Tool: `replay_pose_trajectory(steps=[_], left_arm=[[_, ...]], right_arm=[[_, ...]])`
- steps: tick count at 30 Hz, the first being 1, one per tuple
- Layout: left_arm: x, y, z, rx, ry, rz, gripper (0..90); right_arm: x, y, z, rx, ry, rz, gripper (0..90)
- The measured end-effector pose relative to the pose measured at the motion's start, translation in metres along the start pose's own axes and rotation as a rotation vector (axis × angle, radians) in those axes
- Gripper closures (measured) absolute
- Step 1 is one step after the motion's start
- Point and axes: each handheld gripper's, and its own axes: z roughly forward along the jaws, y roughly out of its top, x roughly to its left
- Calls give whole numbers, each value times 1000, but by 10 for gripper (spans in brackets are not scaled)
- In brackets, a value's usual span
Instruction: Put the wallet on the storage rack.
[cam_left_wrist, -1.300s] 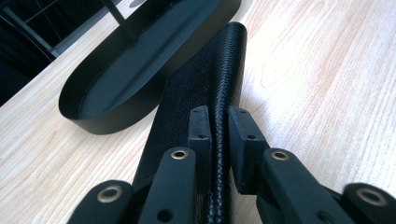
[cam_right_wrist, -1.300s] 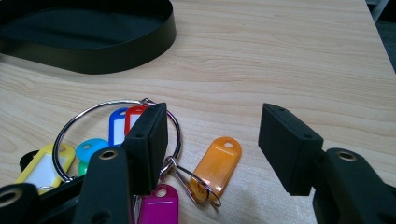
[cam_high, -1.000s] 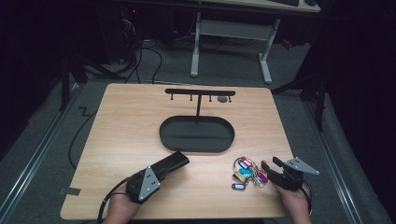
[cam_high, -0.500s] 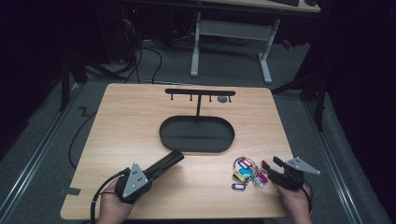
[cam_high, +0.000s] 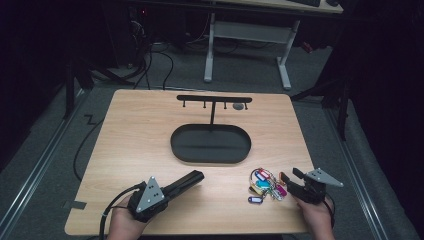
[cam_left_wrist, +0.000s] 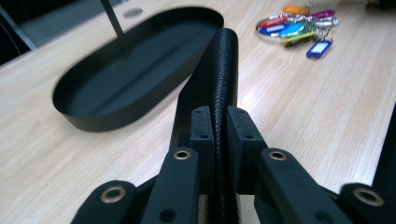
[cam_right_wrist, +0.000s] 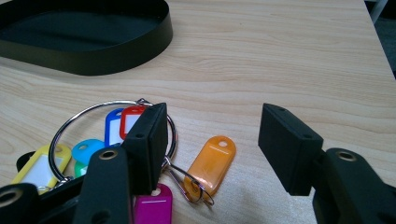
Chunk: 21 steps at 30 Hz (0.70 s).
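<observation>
Swung a little toward the desk's near-left corner since a second ago, the left tool (cam_high: 167, 190) carries its black textured case (cam_high: 184, 183) along, the case now angling up and right toward the tray. Pads pinched tight on it in the left gripper view, case (cam_left_wrist: 223, 79) held edge-up between them, its far end aiming at the black oval tray (cam_left_wrist: 135, 70). Over on the right, no change: the right tool (cam_high: 295, 181) sits near the front right edge of the desk (cam_high: 135, 130), jaws standing apart, nothing between them. Just beside its left jaw lies the bunch of key tags (cam_right_wrist: 116, 154) on a metal ring, an orange tag (cam_right_wrist: 211, 161) lying in the gap. Behind the tray stands a black hook rack (cam_high: 214, 100).
</observation>
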Motion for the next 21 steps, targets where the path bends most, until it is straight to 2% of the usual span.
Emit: replay_pose_trajectory(steps=[3, 4, 6, 14, 18, 21], left_arm=[[3, -1, 2, -2, -10, -14, 806], [3, -3, 4, 5, 11, -1, 795], [4, -4, 4, 2, 19, 4, 785], [21, -12, 0, -34, 47, -53, 751], [24, -15, -1, -19, 74, -55, 716], [25, -15, -1, -8, 73, -52, 696]], right_arm=[[1, 0, 0, 4, 1, 3, 428], [1, 0, 1, 8, 2, 2, 428], [1, 0, 1, 10, 2, 0, 428], [1, -1, 2, 18, 7, -3, 427], [1, -1, 3, 21, 9, -3, 427], [2, -1, 3, 23, 9, 1, 427]])
